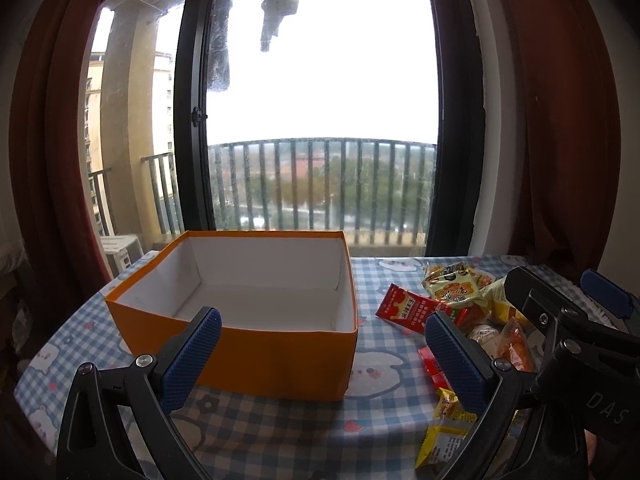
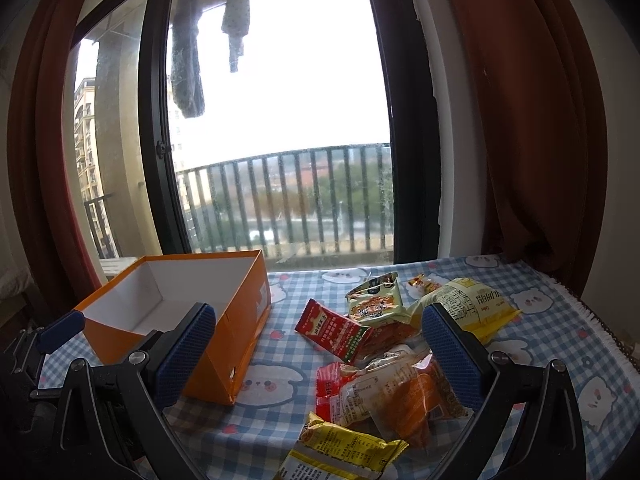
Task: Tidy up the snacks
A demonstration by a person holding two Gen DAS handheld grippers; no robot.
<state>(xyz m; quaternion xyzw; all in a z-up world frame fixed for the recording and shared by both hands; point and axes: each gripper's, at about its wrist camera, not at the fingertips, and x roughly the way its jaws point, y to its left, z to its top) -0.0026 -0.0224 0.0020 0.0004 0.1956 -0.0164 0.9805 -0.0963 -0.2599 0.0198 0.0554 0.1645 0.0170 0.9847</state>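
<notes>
An open orange cardboard box with a white interior (image 1: 256,344) sits on the surface covered by a blue-and-white checked cloth with bear prints (image 1: 376,368); nothing lies inside it. The left tool (image 1: 320,356) hovers low in front of the box, its two blue-padded fingers spread wide and gripping nothing, the near orange wall showing between them. To the right of the box, apart from it, a loose heap of wrapped snack packets (image 2: 384,344) rests on the cloth. The right tool (image 2: 316,356) is also spread open and empty, with the heap just ahead and partly between its fingers. A flat red rectangular sachet (image 2: 336,332) tops the heap, its long axis running diagonally from far-left to near-right. A yellow packet (image 2: 344,452) lies nearest the camera.
</notes>
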